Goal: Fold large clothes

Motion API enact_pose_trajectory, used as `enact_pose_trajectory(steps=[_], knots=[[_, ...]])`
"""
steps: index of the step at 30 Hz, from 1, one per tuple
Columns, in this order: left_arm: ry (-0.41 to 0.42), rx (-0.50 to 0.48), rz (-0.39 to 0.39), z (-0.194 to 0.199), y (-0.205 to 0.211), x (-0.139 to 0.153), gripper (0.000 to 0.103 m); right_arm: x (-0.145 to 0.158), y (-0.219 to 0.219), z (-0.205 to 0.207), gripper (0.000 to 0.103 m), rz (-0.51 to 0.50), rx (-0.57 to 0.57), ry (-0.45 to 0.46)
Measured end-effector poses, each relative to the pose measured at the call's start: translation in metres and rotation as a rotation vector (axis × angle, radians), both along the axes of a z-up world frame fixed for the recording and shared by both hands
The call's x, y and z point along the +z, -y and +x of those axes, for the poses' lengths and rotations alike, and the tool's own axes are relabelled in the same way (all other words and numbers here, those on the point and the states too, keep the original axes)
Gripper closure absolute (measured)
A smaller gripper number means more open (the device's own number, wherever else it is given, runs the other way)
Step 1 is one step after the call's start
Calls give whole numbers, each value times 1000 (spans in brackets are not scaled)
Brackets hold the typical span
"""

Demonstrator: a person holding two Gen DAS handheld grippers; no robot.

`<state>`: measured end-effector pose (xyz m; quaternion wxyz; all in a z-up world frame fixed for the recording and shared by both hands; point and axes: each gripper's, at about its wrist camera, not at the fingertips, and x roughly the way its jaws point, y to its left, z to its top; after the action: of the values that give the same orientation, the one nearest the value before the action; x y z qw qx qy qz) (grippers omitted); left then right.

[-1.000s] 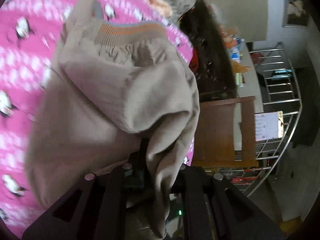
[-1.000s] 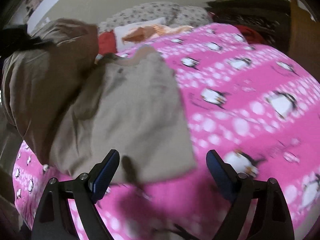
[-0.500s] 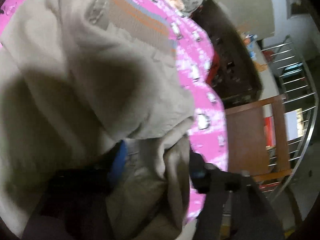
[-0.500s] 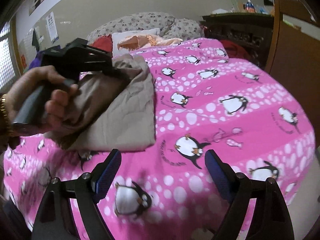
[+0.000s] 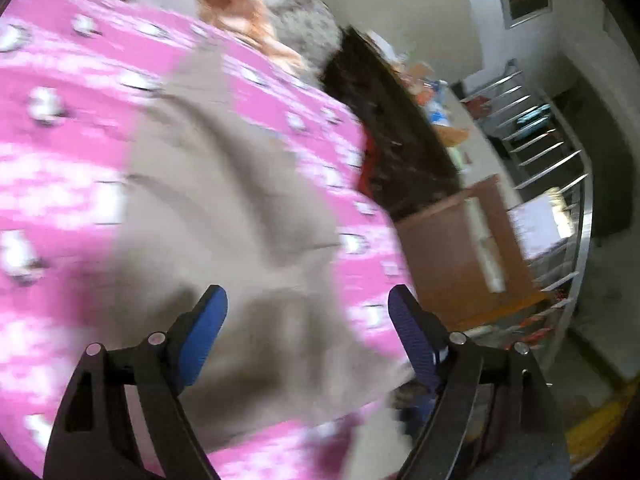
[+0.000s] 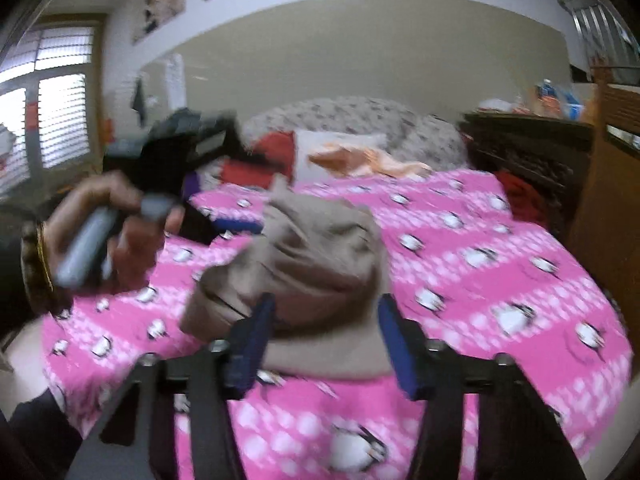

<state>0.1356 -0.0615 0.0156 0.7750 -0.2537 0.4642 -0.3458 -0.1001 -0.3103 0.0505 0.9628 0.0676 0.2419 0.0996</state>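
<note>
A large beige garment (image 6: 320,248) lies bunched and partly folded on the pink penguin-print bed sheet (image 6: 480,280). In the left wrist view the garment (image 5: 224,200) spreads, blurred, beyond my left gripper (image 5: 306,296). Its jaws are opening, wide apart, with nothing pressed between the blue pads. A hand (image 6: 112,224) holds that left gripper (image 6: 236,224) above the garment's left side. My right gripper (image 6: 326,302) hovers over the garment's near edge. Its jaws are closing but still apart, and the pads grip nothing.
Pillows (image 6: 340,148) and an orange cloth (image 6: 368,160) lie at the head of the bed. A dark dresser (image 6: 528,148) and a wooden cabinet (image 6: 608,208) stand to the right. A metal rack (image 5: 552,152) stands past the bed's edge.
My left gripper has let go of the beige garment, opened and pulled back; the garment has dropped onto the bed. My right gripper rose and its jaws narrowed.
</note>
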Motion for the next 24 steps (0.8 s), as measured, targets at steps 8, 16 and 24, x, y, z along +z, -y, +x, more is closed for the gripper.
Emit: enact_pose_trajectory(steps=[8,16,24], knots=[[53,74,163,-45,-11,-49,60,18,-75,58,91,9,109,38],[50,-33,158,-62,32,-66,66,-96,-10,89,103,20,-19,-331],[115,38,211,-59,26,-41,75,-99,5,96,103,121,30,-427]])
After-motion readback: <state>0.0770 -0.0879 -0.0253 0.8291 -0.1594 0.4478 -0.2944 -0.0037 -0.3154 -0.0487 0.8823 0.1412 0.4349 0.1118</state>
